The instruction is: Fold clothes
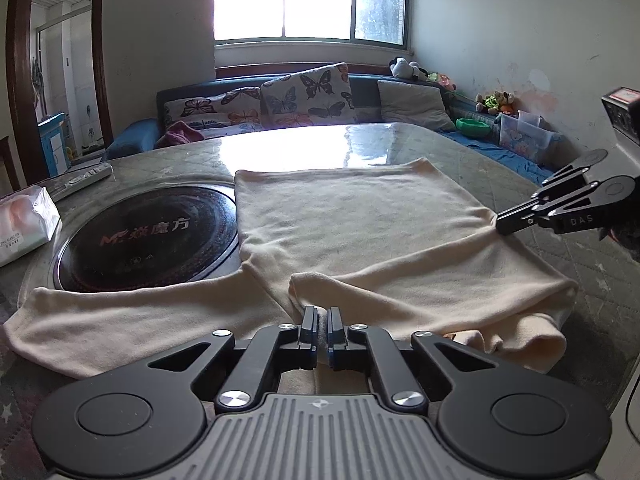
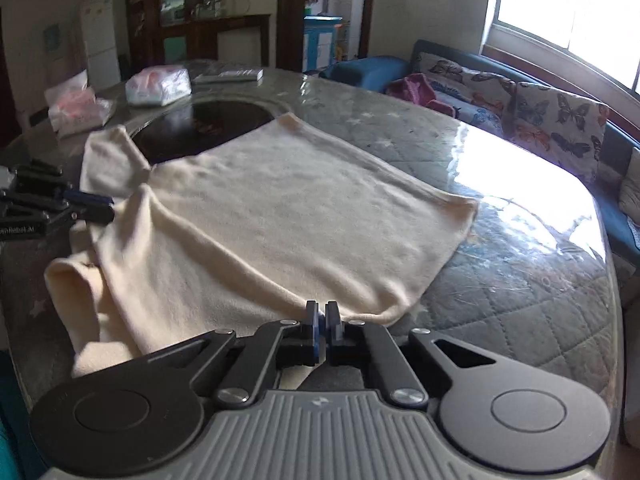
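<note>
One cream top [image 1: 360, 220] covers much of the bench [image 1: 560, 272], spread mostly flat, its hem toward the window and its neck end toward the person. One sleeve [image 1: 120, 320] trails out sideways past the black hob [image 1: 148, 236] set in the bench; on the other side the cloth is already doubled over, with a loose flap [image 1: 532, 344] hanging off the near corner.

Both grippers grip the top. The right gripper [image 2: 322, 314] has its fingers clamped on the side edge partway along the body, and a crease runs from there toward the neck. The left gripper [image 1: 321, 320] has its fingers pinched shut on a fold of cloth at the neck end, where the body meets the sleeve.

The step in hand looks like carrying one side of the top across the body; how far the folding has got I cannot judge. To do it well, I would keep both pinches firm and lift the two points together, so the held edge stays straight instead of sagging between them. Carrying it low should keep the body from dragging along the slick bench cover. The edge should land parallel to the far side. The loose flap and the trailing sleeve may bunch, so they need smoothing.

The tissue pack [image 1: 24, 224] and remote [image 1: 86, 176] lie clear of the cloth.
</note>
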The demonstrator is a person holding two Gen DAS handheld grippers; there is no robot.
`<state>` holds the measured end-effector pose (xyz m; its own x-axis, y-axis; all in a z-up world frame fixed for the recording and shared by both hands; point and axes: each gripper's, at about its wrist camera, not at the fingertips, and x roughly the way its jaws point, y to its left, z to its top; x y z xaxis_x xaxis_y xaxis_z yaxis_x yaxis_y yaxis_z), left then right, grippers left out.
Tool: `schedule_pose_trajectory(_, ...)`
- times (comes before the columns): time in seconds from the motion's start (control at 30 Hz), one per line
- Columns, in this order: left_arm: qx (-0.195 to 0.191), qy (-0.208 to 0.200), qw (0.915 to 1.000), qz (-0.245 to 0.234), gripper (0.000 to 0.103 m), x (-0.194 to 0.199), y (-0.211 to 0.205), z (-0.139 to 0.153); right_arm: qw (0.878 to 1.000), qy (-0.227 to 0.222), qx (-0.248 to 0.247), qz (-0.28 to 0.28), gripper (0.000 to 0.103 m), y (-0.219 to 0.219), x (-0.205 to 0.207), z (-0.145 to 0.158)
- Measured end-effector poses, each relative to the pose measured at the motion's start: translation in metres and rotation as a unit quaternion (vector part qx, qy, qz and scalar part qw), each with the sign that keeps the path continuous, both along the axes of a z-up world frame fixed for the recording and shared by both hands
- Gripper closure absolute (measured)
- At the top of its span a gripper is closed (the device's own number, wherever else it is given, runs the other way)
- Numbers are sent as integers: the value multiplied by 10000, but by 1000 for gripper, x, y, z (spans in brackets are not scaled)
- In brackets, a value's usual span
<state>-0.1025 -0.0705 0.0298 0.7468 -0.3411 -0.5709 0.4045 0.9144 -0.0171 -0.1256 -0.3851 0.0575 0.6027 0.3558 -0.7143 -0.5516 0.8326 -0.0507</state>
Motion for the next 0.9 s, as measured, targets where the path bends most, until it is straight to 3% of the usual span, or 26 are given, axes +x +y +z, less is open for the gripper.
schedule_pose_trajectory(0.2, 114, 129, 9998, 36, 98, 8, 0, -7, 9990, -39, 125, -428, 102, -21, -8, -1)
schedule_pose_trajectory(0.27, 132, 141, 9998, 57, 98, 6, 2, -7, 9985, -3, 375, -403, 97, -23, -10, 1)
schedule_pose_trajectory(0.37, 154, 151, 9997, 89, 98, 3, 6, -6, 9992, -143, 347, -107, 90, -12, -11, 4)
schedule_pose_trajectory(0.43, 169, 158, 9997, 110, 97, 1, 9, -6, 9994, -166, 284, 73, 76, -3, -8, 3)
schedule_pose_trajectory(0.53, 124, 161, 9997, 112, 95, 0, 11, -5, 9993, -149, 185, 284, 73, 9, 0, -2)
schedule_pose_trajectory(0.67, 153, 182, 9997, 38, 92, 1, 8, -7, 9989, 41, -9, 468, 74, 16, 10, -12)
schedule_pose_trajectory(0.73, 216, 172, 9996, -12, 93, 3, 4, -10, 9987, 89, -51, 494, 95, 17, 10, -13)
schedule_pose_trajectory(0.9, 127, 54, 9999, -14, 101, 5, 4, -3, 9995, 57, -24, 314, 98, 11, 4, -10)
